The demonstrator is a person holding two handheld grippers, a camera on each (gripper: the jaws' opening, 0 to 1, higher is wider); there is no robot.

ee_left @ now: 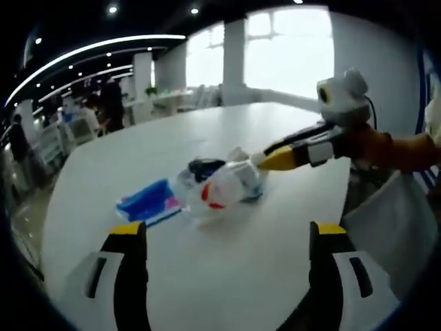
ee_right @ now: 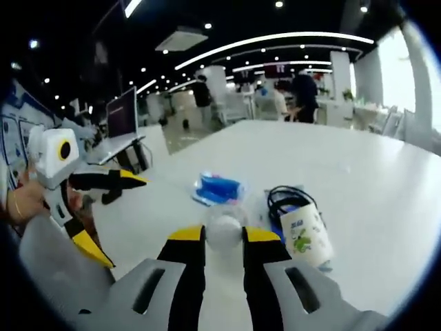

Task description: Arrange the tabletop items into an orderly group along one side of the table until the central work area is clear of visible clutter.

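One blue packet [ee_left: 149, 203] (long axis diagonal)

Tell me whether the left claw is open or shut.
Open: the left claw has its yellow-tipped jaws wide apart with bare white table between them.

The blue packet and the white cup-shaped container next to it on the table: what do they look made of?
The flat blue packet looks like thin glossy plastic film: it is crinkled and catches highlights. The white cup-shaped container with a green print looks like matte paper or thin plastic; blur leaves that open. A crumpled clear wrapper, probably soft plastic, lies around it. The right gripper is closing on a pale round part.
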